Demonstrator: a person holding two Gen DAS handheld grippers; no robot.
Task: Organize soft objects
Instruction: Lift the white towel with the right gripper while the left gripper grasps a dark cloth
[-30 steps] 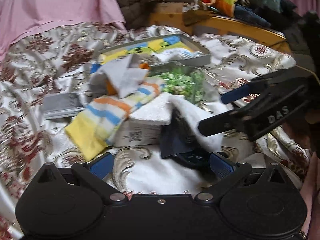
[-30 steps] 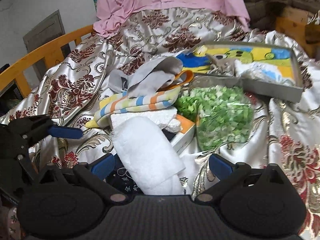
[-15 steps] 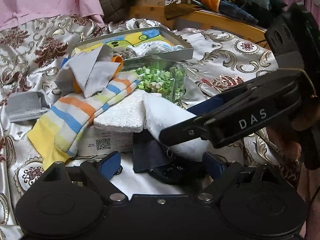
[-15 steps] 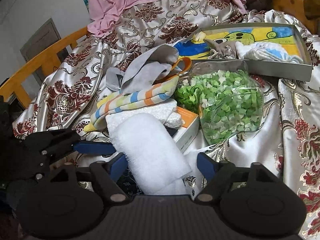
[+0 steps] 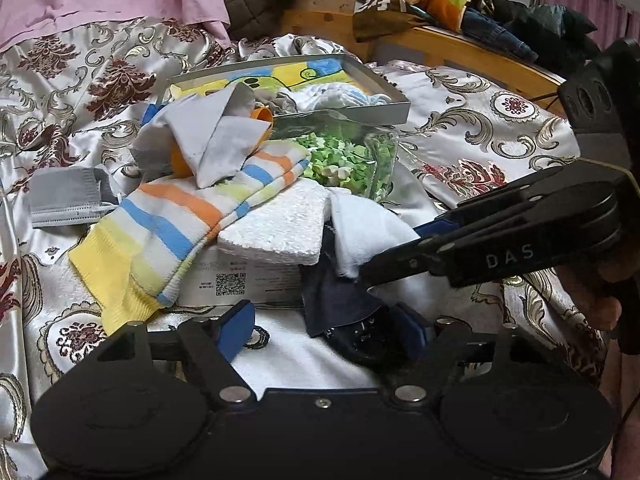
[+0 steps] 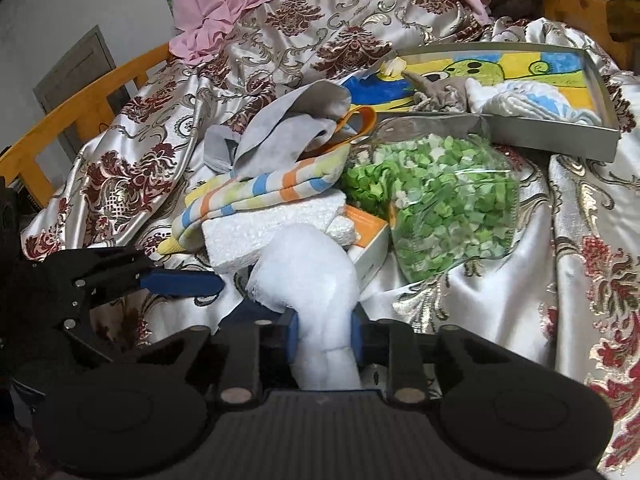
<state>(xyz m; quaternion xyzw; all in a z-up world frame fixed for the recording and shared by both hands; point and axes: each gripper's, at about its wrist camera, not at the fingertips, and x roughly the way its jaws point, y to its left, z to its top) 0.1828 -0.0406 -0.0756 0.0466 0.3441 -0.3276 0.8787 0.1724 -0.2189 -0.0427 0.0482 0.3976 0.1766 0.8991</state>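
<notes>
1. Far left on the bed, a grey face mask (image 5: 66, 196) lies alone on the patterned bedspread (image 5: 472, 128), apart from the pile and, by the look of it, not yet sorted.
2. The left gripper (image 5: 328, 330) has just been closing but its jaws stand apart; a dark cloth (image 5: 336, 300) lies between them and I cannot see the pads pressing on it.
3. In the middle, a striped sock (image 5: 160, 232) and a grey cloth (image 5: 224, 140) are heaped over a foam block (image 5: 276, 224) and a small carton (image 5: 240, 280); these soft things remain to be moved.
4. The right gripper (image 6: 324, 338) has just been closing, and its pads now pinch the white cloth (image 6: 308, 276), which bends up from the pile's near edge.
5. Right of that sits a clear bag of green pieces (image 6: 440, 204).
6. Farthest right, the shallow tray (image 6: 560, 136) already holds a grey item and a blue-and-white cloth (image 6: 536, 104).
7. My judgement: the sorting is early; most of the pile is left, and the white cloth looks like the next piece for the tray.
</notes>
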